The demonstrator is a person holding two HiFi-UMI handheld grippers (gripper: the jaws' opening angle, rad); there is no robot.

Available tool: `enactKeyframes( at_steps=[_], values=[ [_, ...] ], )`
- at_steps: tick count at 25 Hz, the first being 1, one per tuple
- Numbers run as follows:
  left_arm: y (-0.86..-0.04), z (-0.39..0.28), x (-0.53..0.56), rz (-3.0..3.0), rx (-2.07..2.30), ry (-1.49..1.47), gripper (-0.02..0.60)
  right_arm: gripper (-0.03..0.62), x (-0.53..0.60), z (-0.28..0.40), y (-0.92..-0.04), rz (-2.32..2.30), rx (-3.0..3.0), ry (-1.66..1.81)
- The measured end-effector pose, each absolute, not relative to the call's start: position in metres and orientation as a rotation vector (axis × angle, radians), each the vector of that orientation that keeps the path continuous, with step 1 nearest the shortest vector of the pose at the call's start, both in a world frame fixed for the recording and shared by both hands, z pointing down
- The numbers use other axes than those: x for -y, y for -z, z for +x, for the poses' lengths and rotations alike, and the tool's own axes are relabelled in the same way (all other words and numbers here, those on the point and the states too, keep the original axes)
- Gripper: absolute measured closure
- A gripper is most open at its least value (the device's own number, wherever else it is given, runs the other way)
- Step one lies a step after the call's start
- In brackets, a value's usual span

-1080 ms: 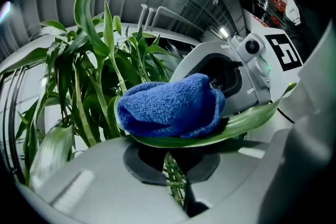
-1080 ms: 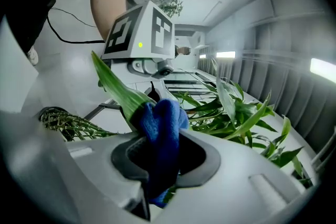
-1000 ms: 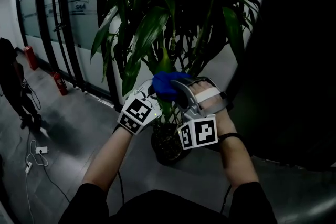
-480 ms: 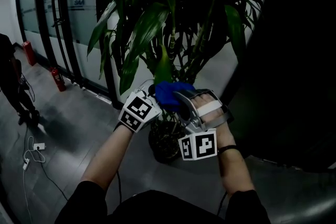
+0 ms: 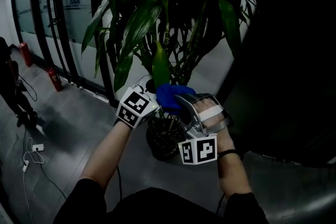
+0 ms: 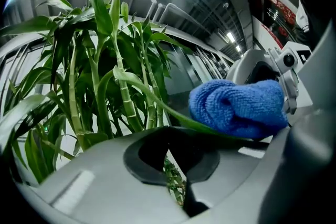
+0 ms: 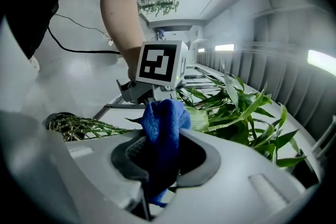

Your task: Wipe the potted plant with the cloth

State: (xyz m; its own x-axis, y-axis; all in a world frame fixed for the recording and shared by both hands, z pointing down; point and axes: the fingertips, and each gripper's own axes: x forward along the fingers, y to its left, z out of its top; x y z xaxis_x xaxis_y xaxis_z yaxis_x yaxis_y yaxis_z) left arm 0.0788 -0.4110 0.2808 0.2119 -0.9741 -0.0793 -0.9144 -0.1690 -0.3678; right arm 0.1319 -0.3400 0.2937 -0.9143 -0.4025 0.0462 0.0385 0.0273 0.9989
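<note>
The potted plant [image 5: 163, 2] has long green leaves, and its dark pot [image 5: 160, 139] stands on the floor below my hands. A pale green leaf [image 5: 160, 65] hangs down to the blue cloth [image 5: 169, 96]. My right gripper [image 5: 177, 101] is shut on that cloth [image 7: 164, 118] and presses it against the leaf [image 7: 202, 119]. The left gripper [image 5: 151, 93] sits just left of the cloth, under the leaf. In the left gripper view its jaws stand nearly together [image 6: 181, 170]. The leaf [image 6: 157, 105] runs across their tips and under the cloth [image 6: 236, 107]; whether it is pinched is unclear.
A glass wall [image 5: 68, 2] runs along the left, with red fire extinguishers [image 5: 52, 78] at its foot. Cables and a plug [image 5: 34, 149] lie on the grey floor. A person's legs [image 5: 13, 97] stand at far left. A dark pillar [image 5: 294, 60] fills the right.
Both grippers and the cloth have slid down the pale leaf toward me, so more of the leaf shows above the cloth. The right gripper stays shut on the cloth.
</note>
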Motion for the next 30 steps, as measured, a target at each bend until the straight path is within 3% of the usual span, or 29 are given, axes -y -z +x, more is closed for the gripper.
enactKeyframes(
  at_steps=[19,30],
  values=[
    [-0.300,0.061,0.376,-2.109,-2.000,0.115,0.575,0.507,0.322,0.164,-0.365,0.173,2.323,1.650],
    [-0.356,0.044,0.277,-1.897,-2.267,0.157,0.575,0.507,0.287,0.148,-0.403,-0.069,2.631,1.400]
  ],
)
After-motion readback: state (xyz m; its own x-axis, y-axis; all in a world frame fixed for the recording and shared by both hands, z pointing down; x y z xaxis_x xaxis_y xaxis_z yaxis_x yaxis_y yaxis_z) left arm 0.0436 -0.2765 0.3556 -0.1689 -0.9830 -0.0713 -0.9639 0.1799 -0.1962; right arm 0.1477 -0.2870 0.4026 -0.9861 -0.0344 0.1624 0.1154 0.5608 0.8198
